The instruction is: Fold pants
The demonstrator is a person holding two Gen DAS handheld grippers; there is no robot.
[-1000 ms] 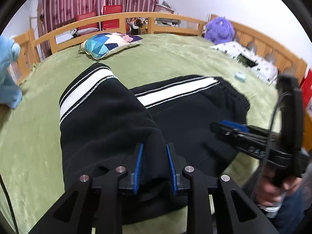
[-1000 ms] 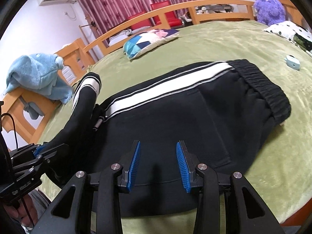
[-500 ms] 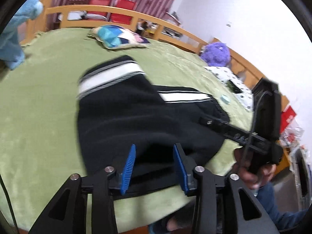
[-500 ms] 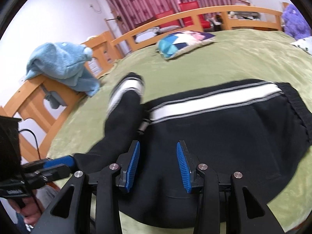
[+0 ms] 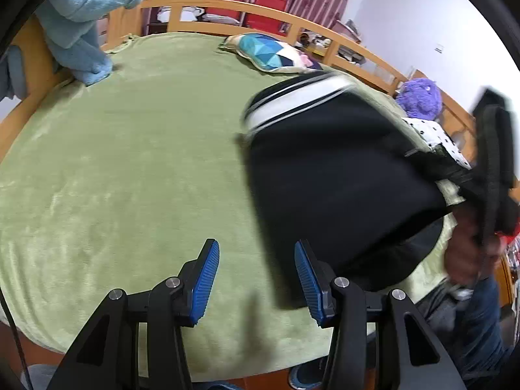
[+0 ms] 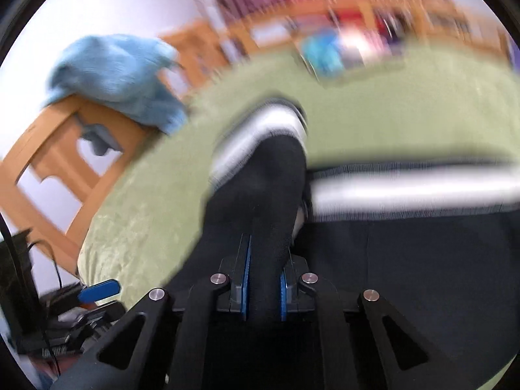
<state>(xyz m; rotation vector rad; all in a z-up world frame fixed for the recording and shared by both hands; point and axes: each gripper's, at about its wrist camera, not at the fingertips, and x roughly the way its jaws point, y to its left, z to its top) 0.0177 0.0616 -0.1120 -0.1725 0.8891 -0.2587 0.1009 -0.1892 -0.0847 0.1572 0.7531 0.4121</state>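
**Right claw clamped on pants leg, left claw empty**

- Left claw (image 5: 256, 279): blue pads spread wide, nothing between them. Under it is only the green blanket (image 5: 130, 169) on the bed. Pants edge sits just beside its right pad, not gripped.
- Right claw (image 6: 264, 284): pads pinched tight on a bunch of black fabric, the pant leg, which runs up from the pads toward 12 o'clock. Striped cuff at the far end.
- Black track pants (image 5: 331, 175) with white side stripe: in the left wrist view they fill 1 to 4 o'clock, one leg folded over the body, white-striped cuff at 1 o'clock. The right claw's body is at 3 o'clock, blurred, with the person's hand (image 5: 464, 256) on it.
- Right wrist view is heavily motion-blurred. The second stripe runs out to 3 o'clock, flat on the blanket.
- Surroundings: blue plush towel (image 5: 81, 16) on the wooden bed rail (image 5: 227, 3) at 10 to 11 o'clock, geometric teal pillow (image 5: 276, 53) at 12, purple plush toy (image 5: 419, 97) at 2.
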